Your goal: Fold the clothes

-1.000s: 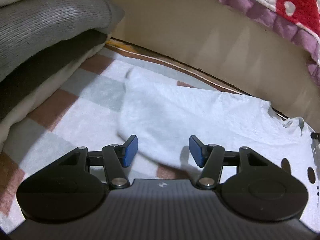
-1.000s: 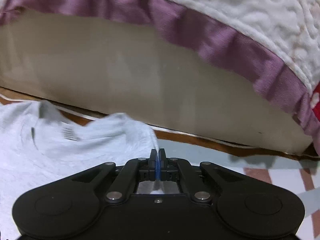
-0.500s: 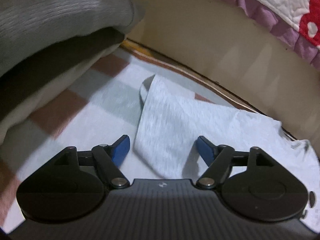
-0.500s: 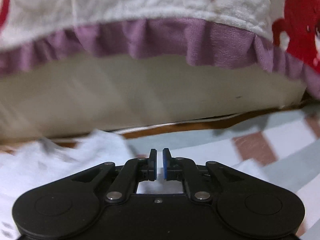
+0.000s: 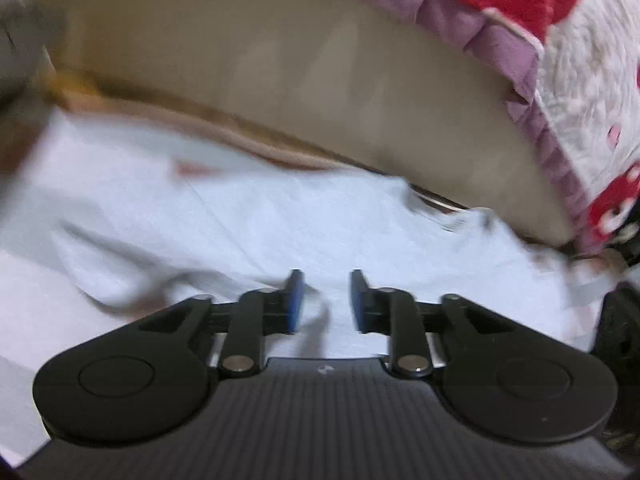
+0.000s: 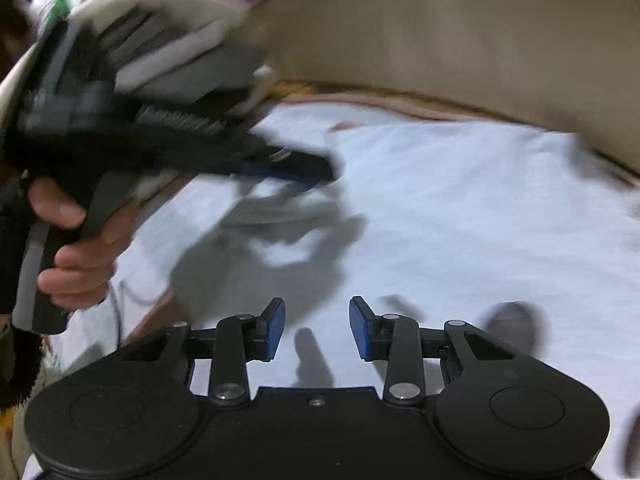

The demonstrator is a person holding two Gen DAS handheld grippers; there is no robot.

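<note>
A pale grey-white T-shirt [image 5: 280, 224] lies spread on a checked blanket, its neck label near the bed base. My left gripper [image 5: 326, 302] hovers low over its near part; the jaws are opening, and no cloth is pressed between the blue pads. In the right wrist view the same shirt [image 6: 460, 208] fills the middle. My right gripper [image 6: 317, 330] hangs above it, jaws opening with nothing between them. A hand [image 6: 76, 256] holds the left gripper [image 6: 316, 170] at the left, pointing over the shirt's far-left part. Both views are blurred.
The beige side of a bed [image 5: 320, 92] runs along behind the shirt, with a quilt [image 5: 520, 32] with a purple frill and red patches hanging over it. A stack of folded grey and cream clothes [image 6: 180, 52] sits at the far left, behind the left gripper.
My right gripper went from shut to open and swung left, now facing the shirt and the left gripper. My left gripper rose and turned right, and its jaws stand narrower than a second ago.
</note>
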